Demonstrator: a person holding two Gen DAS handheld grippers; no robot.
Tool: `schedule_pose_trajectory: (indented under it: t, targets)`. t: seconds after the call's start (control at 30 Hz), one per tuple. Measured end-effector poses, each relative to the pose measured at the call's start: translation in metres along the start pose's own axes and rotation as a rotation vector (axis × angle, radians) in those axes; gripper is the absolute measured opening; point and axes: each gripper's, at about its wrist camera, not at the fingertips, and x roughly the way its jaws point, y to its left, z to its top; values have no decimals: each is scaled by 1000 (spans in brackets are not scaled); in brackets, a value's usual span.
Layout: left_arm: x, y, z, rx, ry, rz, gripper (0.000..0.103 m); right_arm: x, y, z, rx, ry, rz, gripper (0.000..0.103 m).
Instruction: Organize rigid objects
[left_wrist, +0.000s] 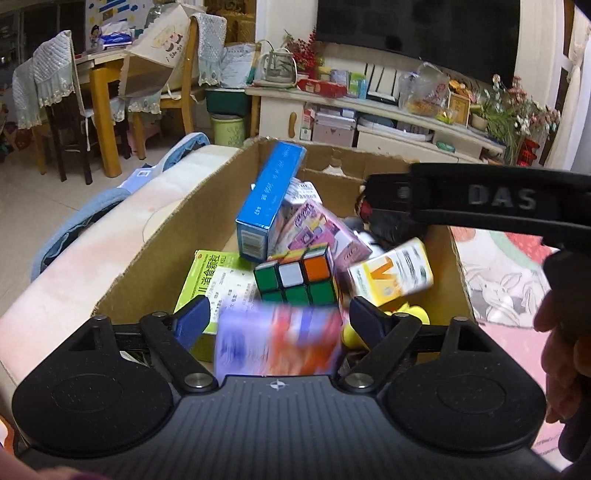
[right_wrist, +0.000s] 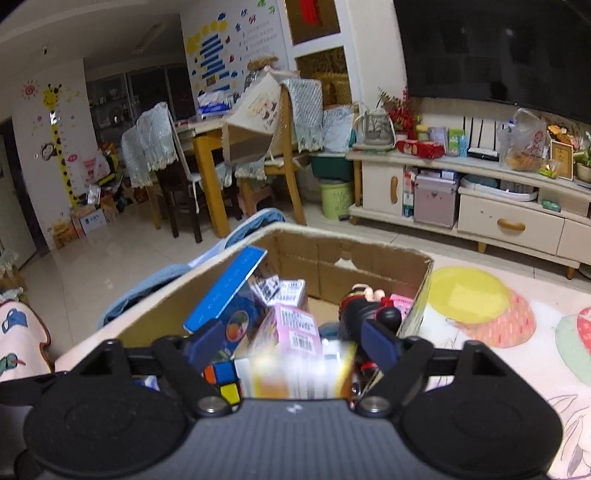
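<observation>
Between my left fingers a purple and orange box (left_wrist: 279, 341) is smeared by blur, its print unreadable. Between my right ones a white and yellow carton (right_wrist: 295, 371) is blurred too. My right frame hides most of the multicoloured puzzle cube (right_wrist: 223, 380).

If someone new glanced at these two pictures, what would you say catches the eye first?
Probably the cardboard box crammed with packages, with a bright puzzle cube near its middle and a tall blue carton leaning behind it. Next, the blurred purple and orange package between the fingers of the left gripper, and the yellow and white box in front of the right gripper.
</observation>
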Motion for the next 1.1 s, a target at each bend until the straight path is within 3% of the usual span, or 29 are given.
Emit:
schedule_pose_trajectory:
  t: [0.23,0.57,0.83,0.93,1.1]
  targets:
    - [7,-4,3,-50,-56,-25,103,-27,-19,-3,55,-65,-80,95]
    - [-3,-33,4,14,-284,-19,103,-64,-70,-38,178,-62,-154,98]
    - [4,-50,9,-4,-262,-11,97,-86,-94,-60,219,-59,-186,98]
    - [5,-67,7,39,-281,19,95,-91,-100,-65,218,-65,-201,98]
    - [10,-83,12,1,-272,17,95,-96,-108,-75,191,-63,-223,99]
